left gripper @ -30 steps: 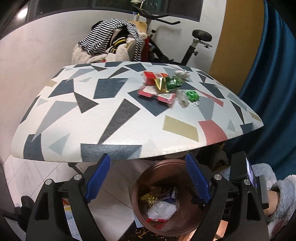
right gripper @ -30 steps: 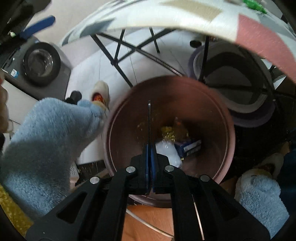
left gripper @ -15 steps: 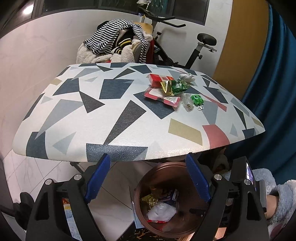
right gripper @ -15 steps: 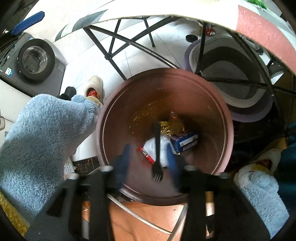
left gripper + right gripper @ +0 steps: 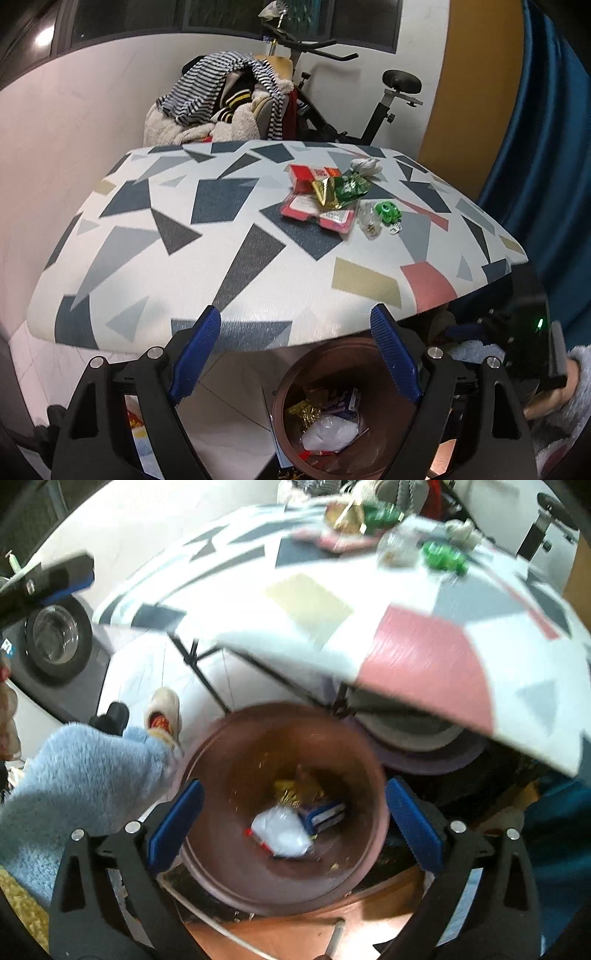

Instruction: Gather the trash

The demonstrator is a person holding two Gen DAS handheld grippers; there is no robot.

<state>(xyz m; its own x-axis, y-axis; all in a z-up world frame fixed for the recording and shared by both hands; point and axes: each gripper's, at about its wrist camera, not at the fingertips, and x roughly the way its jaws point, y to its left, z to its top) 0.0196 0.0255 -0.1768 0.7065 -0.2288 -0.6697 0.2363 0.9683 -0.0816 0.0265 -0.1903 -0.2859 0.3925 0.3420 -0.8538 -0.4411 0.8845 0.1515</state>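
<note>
A copper-brown trash bin (image 5: 369, 768) stands on the floor under the table's near edge; it also shows in the left wrist view (image 5: 288, 376). Inside lie a white crumpled bag (image 5: 280, 830), gold foil and a blue box. My right gripper (image 5: 293, 818) is open and empty above the bin. My left gripper (image 5: 295, 354) is open and empty before the table edge. On the table lie red packets (image 5: 314, 210), a gold-green wrapper (image 5: 340, 190), a green item (image 5: 386, 212), a clear bag (image 5: 369, 221) and a white wad (image 5: 365, 166).
The patterned table (image 5: 184, 266) has thin black legs (image 5: 207, 672). A chair piled with clothes (image 5: 221, 107) and an exercise bike (image 5: 351, 110) stand behind it. A blue curtain (image 5: 546, 147) hangs at right. A fluffy blue sleeve (image 5: 74, 775) is left of the bin.
My right gripper opened and let go of a black fork, which fell into the bin. The right view then tilted up toward the table. The left gripper rose slightly.
</note>
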